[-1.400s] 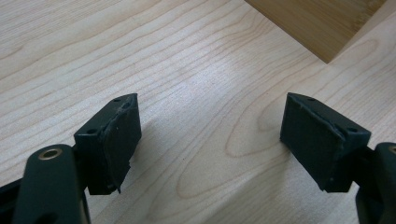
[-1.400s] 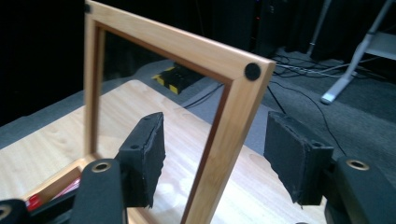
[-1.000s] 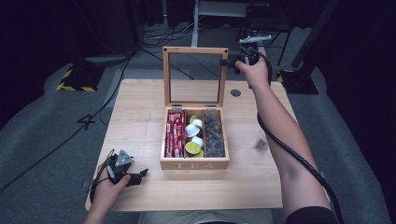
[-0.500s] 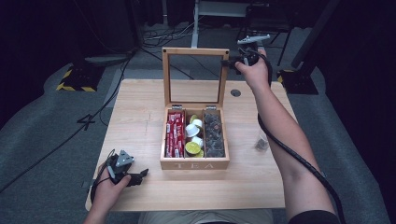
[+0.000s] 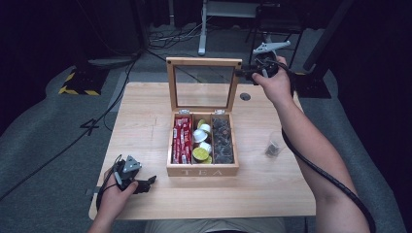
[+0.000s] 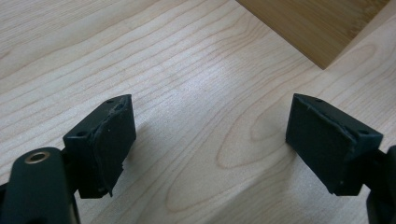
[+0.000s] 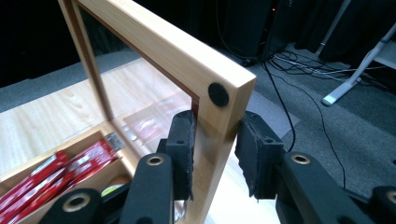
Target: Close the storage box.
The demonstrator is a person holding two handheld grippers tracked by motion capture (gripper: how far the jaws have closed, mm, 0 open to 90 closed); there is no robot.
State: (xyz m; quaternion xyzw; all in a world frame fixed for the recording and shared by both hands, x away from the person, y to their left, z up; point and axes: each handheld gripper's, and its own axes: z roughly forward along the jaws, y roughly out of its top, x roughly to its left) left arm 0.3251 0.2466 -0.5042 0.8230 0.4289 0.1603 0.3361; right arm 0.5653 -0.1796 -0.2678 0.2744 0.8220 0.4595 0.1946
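Dark rm, grey carpet (image 5: 58,145) round wooden table (image 5: 145,111); cables (image 5: 170,41) & white stand (image 5: 204,29) behind table.

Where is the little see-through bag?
In the high view, the little bag lies on the table, right of the tea box.

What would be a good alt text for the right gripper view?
The right gripper has its black jaws on either side of the wooden frame of the tea box's raised glass lid, and they have just been closing. Lower left, red packets lie in the open box.
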